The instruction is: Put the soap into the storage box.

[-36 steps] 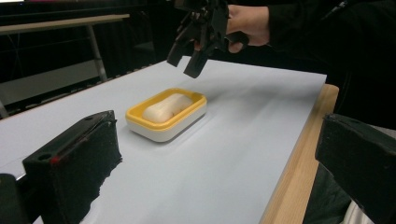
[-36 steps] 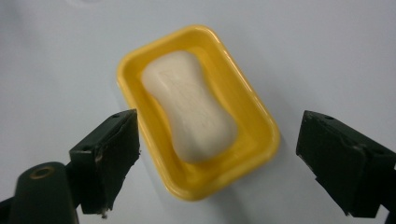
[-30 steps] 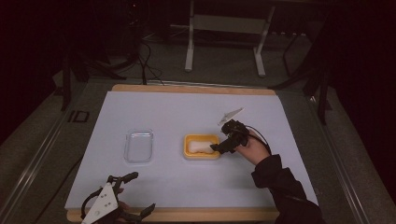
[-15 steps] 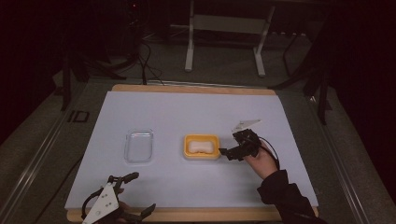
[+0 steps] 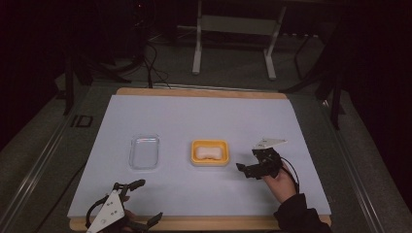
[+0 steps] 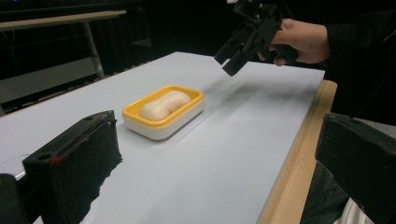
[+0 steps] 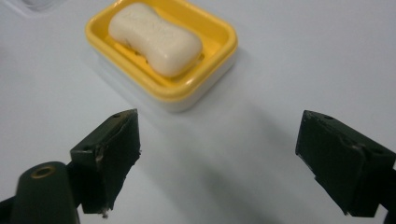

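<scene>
A yellow soap dish (image 5: 210,152) sits mid-table with a cream bar of soap (image 5: 209,153) lying in it. The dish (image 7: 187,88) and soap (image 7: 156,38) appear close ahead in the right gripper view, and the dish (image 6: 163,120) and soap (image 6: 164,104) farther off in the left gripper view. My right gripper (image 5: 246,170) hovers just right of the dish, open and empty; it also appears in the air in the left gripper view (image 6: 229,58). My left gripper (image 5: 145,204) rests at the near left edge, jaws wide apart, holding nothing.
A clear plastic lid or tray (image 5: 144,151) lies left of the dish. The white table sheet (image 5: 204,116) ends at a wooden front edge (image 5: 218,222). A metal stand (image 5: 233,29) rises on the floor behind the table.
My right gripper has drawn back from over the soap dish toward the right and nearer the front. The soap stays in the dish. The left gripper has not moved.
</scene>
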Available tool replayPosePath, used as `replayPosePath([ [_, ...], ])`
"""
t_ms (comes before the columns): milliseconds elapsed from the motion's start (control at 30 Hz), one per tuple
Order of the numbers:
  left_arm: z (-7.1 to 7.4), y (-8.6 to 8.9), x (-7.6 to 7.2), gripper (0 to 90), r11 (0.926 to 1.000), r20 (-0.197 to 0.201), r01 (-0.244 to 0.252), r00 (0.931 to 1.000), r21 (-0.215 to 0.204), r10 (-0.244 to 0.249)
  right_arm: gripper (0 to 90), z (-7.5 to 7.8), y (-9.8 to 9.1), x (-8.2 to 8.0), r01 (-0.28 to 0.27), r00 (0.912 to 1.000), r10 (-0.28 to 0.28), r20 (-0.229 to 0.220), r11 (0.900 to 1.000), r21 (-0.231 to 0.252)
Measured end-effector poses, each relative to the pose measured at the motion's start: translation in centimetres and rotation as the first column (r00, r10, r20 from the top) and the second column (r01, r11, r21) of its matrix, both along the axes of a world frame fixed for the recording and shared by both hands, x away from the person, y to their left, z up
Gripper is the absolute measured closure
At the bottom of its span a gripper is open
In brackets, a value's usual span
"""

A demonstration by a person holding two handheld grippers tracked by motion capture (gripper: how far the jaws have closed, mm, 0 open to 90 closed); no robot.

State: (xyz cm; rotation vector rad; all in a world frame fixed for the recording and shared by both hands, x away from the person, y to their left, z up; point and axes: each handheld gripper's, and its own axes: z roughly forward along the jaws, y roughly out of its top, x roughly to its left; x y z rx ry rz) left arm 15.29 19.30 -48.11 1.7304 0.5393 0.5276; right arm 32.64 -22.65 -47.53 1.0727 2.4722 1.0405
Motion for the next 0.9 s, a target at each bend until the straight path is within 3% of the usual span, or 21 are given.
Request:
replayPosePath([
  [400, 0.0, -0.2, 0.1, 0.1, 0.9999, -0.003, 0.012, 0.9999, -0.005, -0.012, 13.7, -0.5, -1.1, -1.7, 0.058, 0.9978, -0.059, 0.030, 0.9982, 0.015],
  [900, 0.1, -0.2, 0.1, 0.1, 0.9999, -0.003, 0.015, 0.9999, -0.006, -0.015, 13.7, -0.9, -1.2, -1.6, 0.059, 0.9974, -0.060, 0.040, 0.9982, 0.013],
])
